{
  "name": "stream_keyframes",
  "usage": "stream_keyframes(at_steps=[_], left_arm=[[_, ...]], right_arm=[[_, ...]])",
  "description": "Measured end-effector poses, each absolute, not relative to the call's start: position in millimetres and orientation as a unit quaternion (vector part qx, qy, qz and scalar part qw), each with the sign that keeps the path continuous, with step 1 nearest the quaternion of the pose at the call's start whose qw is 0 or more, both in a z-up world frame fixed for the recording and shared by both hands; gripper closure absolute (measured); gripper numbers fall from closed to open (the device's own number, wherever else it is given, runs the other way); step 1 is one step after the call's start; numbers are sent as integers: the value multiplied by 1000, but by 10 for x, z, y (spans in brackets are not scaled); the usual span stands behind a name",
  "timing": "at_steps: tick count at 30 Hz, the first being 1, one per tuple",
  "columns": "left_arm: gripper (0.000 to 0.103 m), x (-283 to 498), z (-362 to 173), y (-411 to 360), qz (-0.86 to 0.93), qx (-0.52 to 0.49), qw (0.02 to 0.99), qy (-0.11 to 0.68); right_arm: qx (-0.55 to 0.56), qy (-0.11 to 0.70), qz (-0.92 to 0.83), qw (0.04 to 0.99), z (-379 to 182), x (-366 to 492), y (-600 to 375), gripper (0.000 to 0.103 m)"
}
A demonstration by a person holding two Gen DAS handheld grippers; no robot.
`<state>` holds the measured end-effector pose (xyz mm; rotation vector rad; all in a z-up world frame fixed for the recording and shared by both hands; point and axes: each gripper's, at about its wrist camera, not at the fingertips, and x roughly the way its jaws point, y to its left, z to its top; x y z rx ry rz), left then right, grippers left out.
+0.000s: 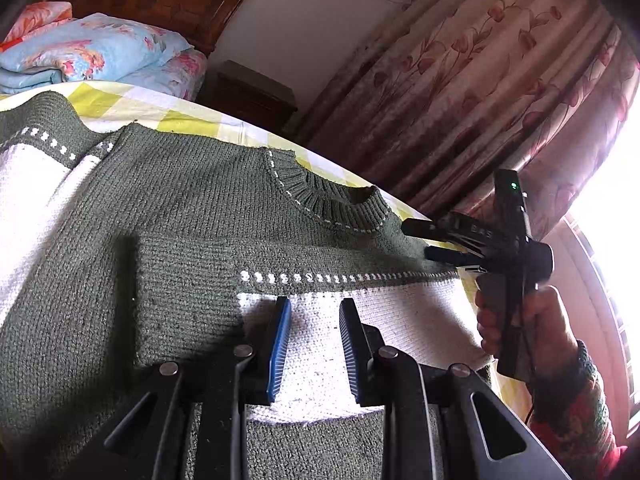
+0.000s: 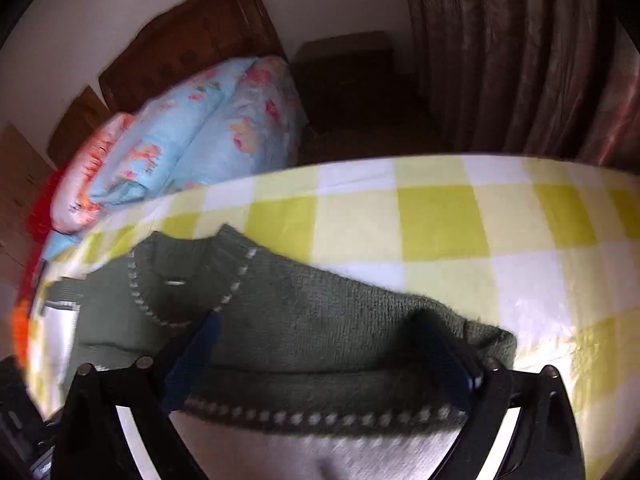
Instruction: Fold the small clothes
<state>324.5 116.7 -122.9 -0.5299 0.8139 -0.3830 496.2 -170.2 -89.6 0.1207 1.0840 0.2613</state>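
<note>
Lying on checked bedspread [image 2: 440, 216], sweater [image 1: 192, 200]; both grippers [image 1: 314, 320] [image 2: 328, 360] w/ jaws apart

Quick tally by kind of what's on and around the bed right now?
Knit sweater, green and white: 1
Folded floral quilts: 2
Checked bedsheet: 1
Wooden headboard: 1
Nightstand: 1
Floral curtain: 1
Grippers, left gripper and right gripper: 2
Total: 9

You can read almost nothing here. At about three o'clock in your left wrist view, the right gripper [image 1: 420, 240] carries pale letters on its black body, something like "DAS", but part of it is cut off. Your right wrist view shows no lettering at all.
</note>
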Motion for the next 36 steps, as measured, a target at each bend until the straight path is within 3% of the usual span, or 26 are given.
stream_keyframes(at_steps=[15,20,24,25,31,33,36], left_arm=[[78,3201,-1231,1187,-180,-253,868,388],[78,3197,-1226,1193,-178,-252,868,388],[78,3198,-1222,1191,-179,-254,868,388],[78,3199,-1221,1194,-179,-255,867,388],[76,3078,-1047,1423,-165,-284,871,366],[71,2897,-816,1775,-137,-313,890,303],[45,2709,-721,2417,-62,-358,896,255]], right_arm=[[12,505,86,859,-900,5039,-1612,0],[-11,451,66,890,-582,4420,-1567,0],[-65,487,45,870,-917,4202,-1509,0],[-58,448,53,891,-916,4168,-1527,0],[-76,440,49,894,-726,4080,-1417,0],[-82,433,86,893,-704,3857,-1322,0],[-114,436,106,886,-889,3632,-1220,0]])
